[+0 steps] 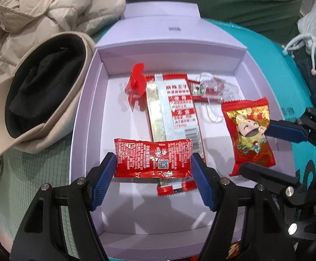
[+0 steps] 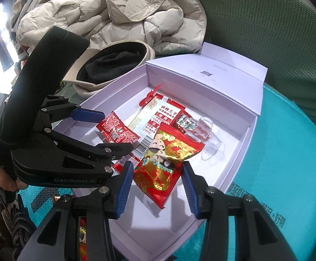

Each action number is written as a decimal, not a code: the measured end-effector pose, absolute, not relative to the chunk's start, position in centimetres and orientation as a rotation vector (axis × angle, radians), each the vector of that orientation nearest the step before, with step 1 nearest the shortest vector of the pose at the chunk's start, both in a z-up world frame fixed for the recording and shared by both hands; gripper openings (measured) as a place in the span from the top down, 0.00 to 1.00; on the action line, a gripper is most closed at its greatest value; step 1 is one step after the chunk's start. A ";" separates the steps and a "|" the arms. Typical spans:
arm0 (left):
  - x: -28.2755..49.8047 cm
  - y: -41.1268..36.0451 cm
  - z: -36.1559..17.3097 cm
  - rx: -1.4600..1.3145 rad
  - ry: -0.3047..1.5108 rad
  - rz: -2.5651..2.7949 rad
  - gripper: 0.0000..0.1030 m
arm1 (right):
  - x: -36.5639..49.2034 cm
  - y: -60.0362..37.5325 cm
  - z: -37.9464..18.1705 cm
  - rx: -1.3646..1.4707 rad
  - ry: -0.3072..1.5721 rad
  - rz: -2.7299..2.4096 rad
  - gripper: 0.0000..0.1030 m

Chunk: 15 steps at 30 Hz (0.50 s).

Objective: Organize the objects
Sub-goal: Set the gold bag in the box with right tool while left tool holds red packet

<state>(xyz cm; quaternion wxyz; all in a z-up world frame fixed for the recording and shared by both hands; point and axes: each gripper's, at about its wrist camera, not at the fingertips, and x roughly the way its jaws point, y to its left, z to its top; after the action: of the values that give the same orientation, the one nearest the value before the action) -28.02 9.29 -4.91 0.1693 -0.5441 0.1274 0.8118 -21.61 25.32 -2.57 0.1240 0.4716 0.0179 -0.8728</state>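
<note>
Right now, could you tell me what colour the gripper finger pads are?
Blue, ribbed pads; clearest in the left wrist view.

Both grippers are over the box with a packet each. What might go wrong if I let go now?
1. The left gripper holds the ketchup sachet only by its ends; it may buckle and slip.
2. The candy packet in the right gripper could drop onto the clear plastic piece in the box.
3. The grippers are close and may collide.
</note>
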 end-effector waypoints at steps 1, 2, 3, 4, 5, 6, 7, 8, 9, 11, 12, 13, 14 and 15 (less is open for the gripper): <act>-28.0 9.2 -5.0 -1.552 0.365 2.302 0.33 | -21.8 25.3 -2.8 1.387 0.055 -2.537 0.55; -28.0 9.1 -5.1 -1.555 0.366 2.301 0.33 | -21.9 25.2 -2.9 1.396 0.059 -2.531 0.55; -28.0 9.1 -5.2 -1.555 0.368 2.303 0.33 | -21.9 25.1 -3.1 1.406 0.068 -2.526 0.55; -28.0 9.1 -5.2 -1.545 0.376 2.305 0.33 | -22.0 25.0 -3.3 1.413 0.074 -2.522 0.55; -28.0 9.2 -5.2 -1.539 0.379 2.303 0.33 | -22.1 24.9 -3.4 1.418 0.076 -2.520 0.55; -28.0 9.3 -5.2 -1.536 0.376 2.299 0.33 | -22.2 24.9 -3.5 1.424 0.075 -2.517 0.55; -28.1 9.3 -5.2 -1.530 0.375 2.298 0.33 | -22.3 24.9 -3.6 1.427 0.075 -2.515 0.55; -28.2 9.4 -5.2 -1.524 0.376 2.298 0.33 | -22.3 24.9 -3.6 1.428 0.076 -2.515 0.55; -28.2 9.5 -5.3 -1.518 0.375 2.298 0.33 | -22.4 24.9 -3.6 1.430 0.077 -2.517 0.55; -28.4 9.7 -5.3 -1.506 0.367 2.291 0.33 | -22.5 24.9 -3.6 1.433 0.077 -2.521 0.55; -28.4 9.7 -5.3 -1.502 0.368 2.290 0.33 | -22.6 25.0 -3.7 1.435 0.080 -2.522 0.56; -28.5 9.8 -5.3 -1.497 0.369 2.291 0.33 | -22.6 24.9 -3.7 1.440 0.085 -2.524 0.56; -28.6 9.8 -5.4 -1.491 0.373 2.293 0.33 | -22.7 24.9 -3.8 1.446 0.092 -2.526 0.56; -28.6 9.9 -5.4 -1.483 0.374 2.292 0.33 | -22.7 24.9 -3.9 1.451 0.102 -2.528 0.56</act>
<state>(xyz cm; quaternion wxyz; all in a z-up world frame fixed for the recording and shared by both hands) -28.61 9.87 -5.37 0.1919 -0.5282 0.1330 0.8164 -22.72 24.88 -3.89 0.1120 0.4943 0.0349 -0.8613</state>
